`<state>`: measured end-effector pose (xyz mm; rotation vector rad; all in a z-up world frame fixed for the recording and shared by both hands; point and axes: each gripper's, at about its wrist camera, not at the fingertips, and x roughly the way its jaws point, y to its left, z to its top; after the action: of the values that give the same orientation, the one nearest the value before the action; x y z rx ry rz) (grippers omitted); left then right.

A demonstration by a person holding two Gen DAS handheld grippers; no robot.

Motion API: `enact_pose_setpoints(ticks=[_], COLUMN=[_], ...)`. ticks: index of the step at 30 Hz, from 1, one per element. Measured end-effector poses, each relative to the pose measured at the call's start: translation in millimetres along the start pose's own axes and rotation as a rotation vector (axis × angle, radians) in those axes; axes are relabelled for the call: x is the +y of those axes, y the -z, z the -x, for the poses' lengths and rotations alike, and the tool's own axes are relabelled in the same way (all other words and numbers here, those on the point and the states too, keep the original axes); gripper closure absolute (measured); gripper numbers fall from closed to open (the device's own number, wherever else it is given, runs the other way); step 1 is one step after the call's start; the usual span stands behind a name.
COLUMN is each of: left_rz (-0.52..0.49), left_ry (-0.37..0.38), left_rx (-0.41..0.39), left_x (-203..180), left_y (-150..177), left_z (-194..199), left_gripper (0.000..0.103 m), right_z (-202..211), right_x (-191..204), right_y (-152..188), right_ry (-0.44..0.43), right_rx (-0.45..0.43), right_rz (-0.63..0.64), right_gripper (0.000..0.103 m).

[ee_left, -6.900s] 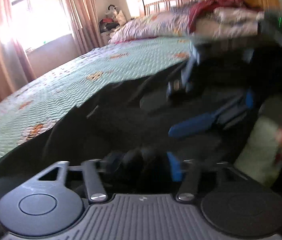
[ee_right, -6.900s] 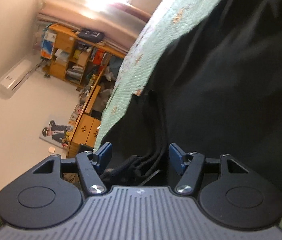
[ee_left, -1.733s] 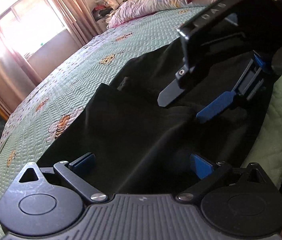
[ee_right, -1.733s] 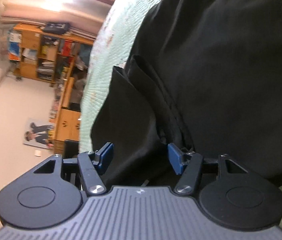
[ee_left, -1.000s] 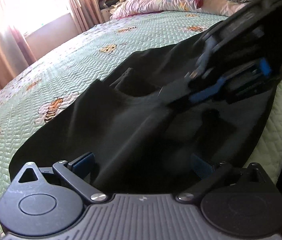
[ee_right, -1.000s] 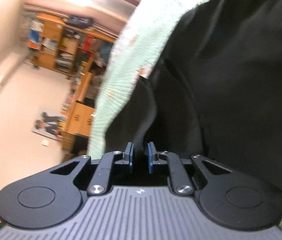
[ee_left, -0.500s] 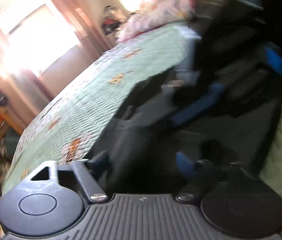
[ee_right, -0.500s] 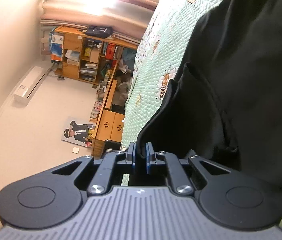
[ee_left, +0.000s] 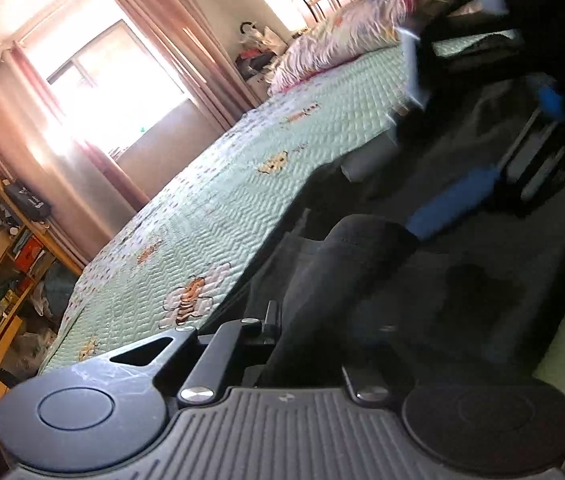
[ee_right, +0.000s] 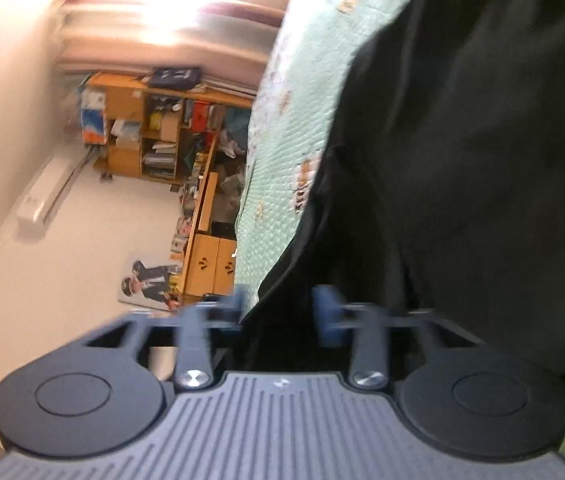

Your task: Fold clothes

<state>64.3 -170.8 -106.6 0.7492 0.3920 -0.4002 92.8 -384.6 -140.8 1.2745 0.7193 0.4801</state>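
the left hand-held gripper [ee_left: 302, 332] has just pinched the soft black cloth garment [ee_left: 422, 280] tight. the right hand-held gripper [ee_right: 278, 312] has just opened, with the garment's edge loose between its blue pads [ee_right: 326, 312]. both are over the green quilted bed cover [ee_left: 222, 208]

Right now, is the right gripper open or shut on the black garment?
Open. The right gripper has just been opening: its blue pads stand apart, with an edge of the black garment between them, unpinched.

A bed [ee_left: 242, 184] under a green bee-print quilt carries a black garment [ee_left: 462, 264] and pillows [ee_left: 334, 36].
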Motion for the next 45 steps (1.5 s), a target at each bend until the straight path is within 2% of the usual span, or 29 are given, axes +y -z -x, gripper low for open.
enact_pose_setpoints(ticks=[1,6,8,10,12,13,14,17,21,22,25,27,30,34,37,41,45], left_rz=[0.001,0.005,-0.002,-0.009,-0.015,-0.022,-0.029,-0.039,-0.054,-0.062,-0.054,-0.057,-0.057,-0.059,-0.052,-0.08,-0.076], left_ry=[-0.004,-0.023,-0.025,-0.021,-0.014,-0.011,-0.008,0.056,0.133,0.131,0.14,0.141,0.145,0.193,0.253,0.257,0.261], left_rx=[-0.003,-0.009,-0.003,0.004,0.011,0.005,-0.001,-0.001,0.037,0.048,0.051,0.051,0.029,-0.023,-0.013,-0.02,-0.026], left_x=[0,0,-1,-3,-6,-9,-12,-27,-51,-56,-57,-59,-63,-66,-74,-80,-78], left_y=[0,-4,-7,-10,-15,-19,-23,-36,-39,-37,-32,-30,-35,-42,-41,-34,-36], left_z=[2,5,5,5,4,4,3,-11,-30,-33,-35,-36,-30,-20,-23,-25,-20], left_gripper=[0.099,0.098,0.098,0.098,0.098,0.097,0.095,0.092,0.087,0.086,0.085,0.085,0.084,0.081,0.082,0.082,0.082], right_z=[-9,-58,-81,-99,-107,-109,-104,-89,-86,-84,-74,-72,-69,-57,-60,-62,-55], right_x=[-1,1,0,7,25,36,43,56,45,39,22,21,30,37,23,9,18], right_y=[-7,-32,-38,-45,-52,-54,-54,-53,-47,-46,-51,-48,-45,-49,-49,-50,-47], right_ry=[0.013,0.088,0.031,0.031,0.034,0.069,0.097,0.191,0.349,0.337,0.235,0.222,0.231,0.267,0.346,0.33,0.328], right_rx=[0.025,0.138,0.216,0.251,0.248,0.24,0.226,0.177,0.163,0.157,0.121,0.12,0.105,0.079,0.079,0.079,0.061], right_rz=[-0.016,-0.069,-0.101,-0.095,0.022,0.112,0.185,0.386,0.594,0.601,0.506,0.526,0.555,0.54,0.577,0.562,0.597], right_gripper=[0.037,0.035,0.036,0.037,0.065,0.093,0.095,0.096,0.095,0.094,0.094,0.094,0.094,0.094,0.094,0.094,0.093])
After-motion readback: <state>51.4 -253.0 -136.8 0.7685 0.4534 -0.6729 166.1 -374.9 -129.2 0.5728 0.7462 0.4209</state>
